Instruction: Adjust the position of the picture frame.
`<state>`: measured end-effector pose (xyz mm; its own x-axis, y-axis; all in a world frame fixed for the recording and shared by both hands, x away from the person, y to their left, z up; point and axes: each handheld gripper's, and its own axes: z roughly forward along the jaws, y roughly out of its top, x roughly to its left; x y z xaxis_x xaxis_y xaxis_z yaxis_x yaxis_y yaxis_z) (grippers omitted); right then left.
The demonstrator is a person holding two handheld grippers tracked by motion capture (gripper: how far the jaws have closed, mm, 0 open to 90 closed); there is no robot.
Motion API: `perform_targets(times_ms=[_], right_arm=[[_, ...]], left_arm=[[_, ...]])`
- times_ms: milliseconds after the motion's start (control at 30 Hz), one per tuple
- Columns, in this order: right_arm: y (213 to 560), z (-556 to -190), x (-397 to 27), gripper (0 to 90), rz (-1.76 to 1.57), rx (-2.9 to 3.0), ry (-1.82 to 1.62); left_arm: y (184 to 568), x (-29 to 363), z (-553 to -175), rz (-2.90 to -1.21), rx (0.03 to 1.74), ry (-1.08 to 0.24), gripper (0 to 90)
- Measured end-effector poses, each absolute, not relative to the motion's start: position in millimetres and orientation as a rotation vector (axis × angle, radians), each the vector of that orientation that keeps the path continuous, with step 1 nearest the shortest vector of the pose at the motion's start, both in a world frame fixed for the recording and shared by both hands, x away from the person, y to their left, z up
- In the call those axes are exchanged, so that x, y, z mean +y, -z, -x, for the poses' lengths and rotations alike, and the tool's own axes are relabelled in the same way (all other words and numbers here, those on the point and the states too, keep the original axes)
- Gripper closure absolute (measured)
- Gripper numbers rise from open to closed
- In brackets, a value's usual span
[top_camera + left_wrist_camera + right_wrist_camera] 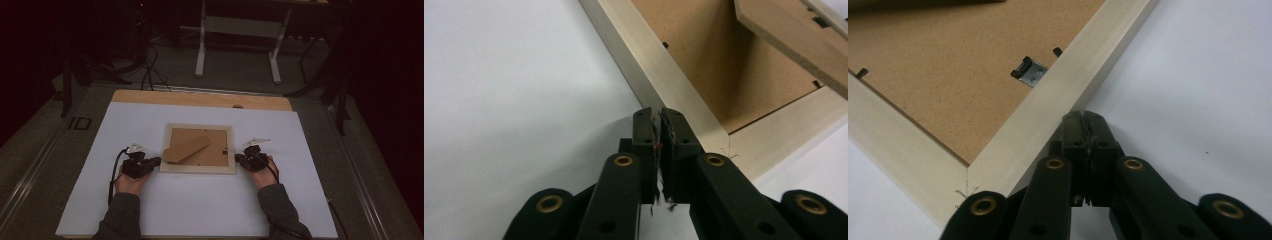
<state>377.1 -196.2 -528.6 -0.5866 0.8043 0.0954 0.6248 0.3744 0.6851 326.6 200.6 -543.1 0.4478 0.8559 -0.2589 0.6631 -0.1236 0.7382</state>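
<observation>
While flanking the picture frame [197,168], left hand-held gripper [156,161] closed empty, right hand-held gripper [238,159] likewise.

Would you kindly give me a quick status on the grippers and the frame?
Left gripper shut, empty, at picture frame left edge. Right gripper shut, empty, at right edge. Frame face-down, stand raised.

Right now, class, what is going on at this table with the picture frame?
A person holds a hand-held gripper in each hand at a white table top. A pale wooden picture frame lies face down between them, its brown fibreboard back and folded stand upward. The left hand-held gripper sits at the frame's left edge, the right hand-held gripper at its right edge. Both have jaws closed, with nothing between them.
</observation>
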Motion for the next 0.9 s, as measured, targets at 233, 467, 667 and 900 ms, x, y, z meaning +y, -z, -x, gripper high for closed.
perform_targets(times_ms=[233, 467, 667, 900], right_arm=[[520.9, -360.9, -197.8, 84.8, -1.185, 2.340, -1.052], [512.8, -344.5, -208.4, 82.4, -1.146, 2.290, -1.115], [510.4, -340.5, -217.4, 81.0, -1.182, 2.255, -1.159], [499.8, -336.2, -220.9, 79.1, -1.164, 2.230, -1.200]], left_arm=[[535.2, 206.1, -324.3, -1.826, 1.279, -0.308, 83.6], [522.0, 211.1, -320.0, -1.785, 1.260, -0.331, 81.0], [511.9, 213.1, -316.5, -1.753, 1.248, -0.342, 78.2], [501.6, 213.8, -312.5, -1.731, 1.231, -0.354, 72.6]])
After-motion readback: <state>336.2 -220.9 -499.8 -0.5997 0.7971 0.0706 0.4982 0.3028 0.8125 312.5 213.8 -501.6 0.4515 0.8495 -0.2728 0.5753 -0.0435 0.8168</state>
